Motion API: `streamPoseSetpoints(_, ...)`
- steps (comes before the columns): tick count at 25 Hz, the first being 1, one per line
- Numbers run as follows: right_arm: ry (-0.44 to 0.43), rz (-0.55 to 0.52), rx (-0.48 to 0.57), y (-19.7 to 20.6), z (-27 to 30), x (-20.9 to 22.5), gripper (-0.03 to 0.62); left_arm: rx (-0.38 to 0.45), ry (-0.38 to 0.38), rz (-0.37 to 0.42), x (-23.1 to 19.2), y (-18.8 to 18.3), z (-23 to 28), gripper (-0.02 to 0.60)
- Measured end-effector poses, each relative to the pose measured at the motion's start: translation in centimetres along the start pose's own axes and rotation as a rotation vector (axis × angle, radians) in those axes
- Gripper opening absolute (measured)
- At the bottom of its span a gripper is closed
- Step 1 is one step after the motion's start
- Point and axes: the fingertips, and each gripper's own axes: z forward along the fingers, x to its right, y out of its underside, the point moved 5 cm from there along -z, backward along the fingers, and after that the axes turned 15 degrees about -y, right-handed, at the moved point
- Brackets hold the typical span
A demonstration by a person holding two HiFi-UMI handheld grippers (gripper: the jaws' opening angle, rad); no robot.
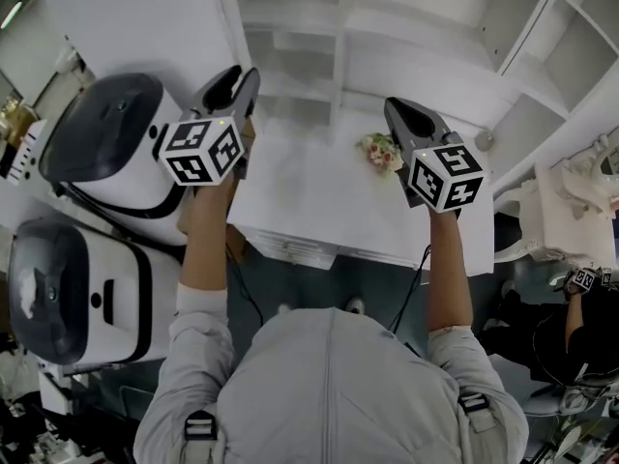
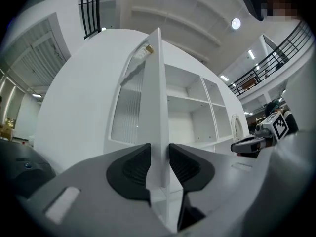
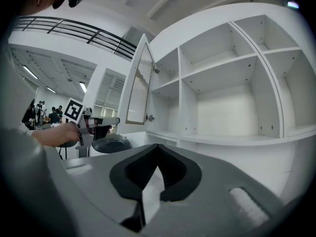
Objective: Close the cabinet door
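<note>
The white cabinet door (image 2: 159,107), with a ribbed glass pane, stands swung out from the open shelves (image 3: 232,98). In the left gripper view its free edge runs straight between the jaws of my left gripper (image 2: 159,164). The jaws are open, one pad on each side of the edge. From the head view the left gripper (image 1: 232,75) is up at the door's edge (image 1: 235,27). My right gripper (image 3: 156,149) is shut and holds nothing. It points level at the shelves over the counter, its tip (image 1: 401,109) well right of the door (image 3: 138,83).
A small bunch of flowers (image 1: 380,151) lies on the white counter (image 1: 309,201) just left of the right gripper. Two dark-lidded white appliances (image 1: 106,138) (image 1: 68,288) stand at the left, below the door. A person (image 1: 580,307) is at the far right.
</note>
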Motion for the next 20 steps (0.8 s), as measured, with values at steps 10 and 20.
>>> streamPoseSetpoints(10, 0.129, 0.008, -0.031, 1.3, -4.6, 1.7, 0.002, -0.004, 0.114, 0.041, 6.5, 0.6, 8.0, 0.109)
streamPoseSetpoints(20, 0.232, 0.036, -0.074, 3.5, -7.1, 3.9, 0.002, -0.002, 0.103, 0.042, 8.7, 1.6, 11.8, 0.124)
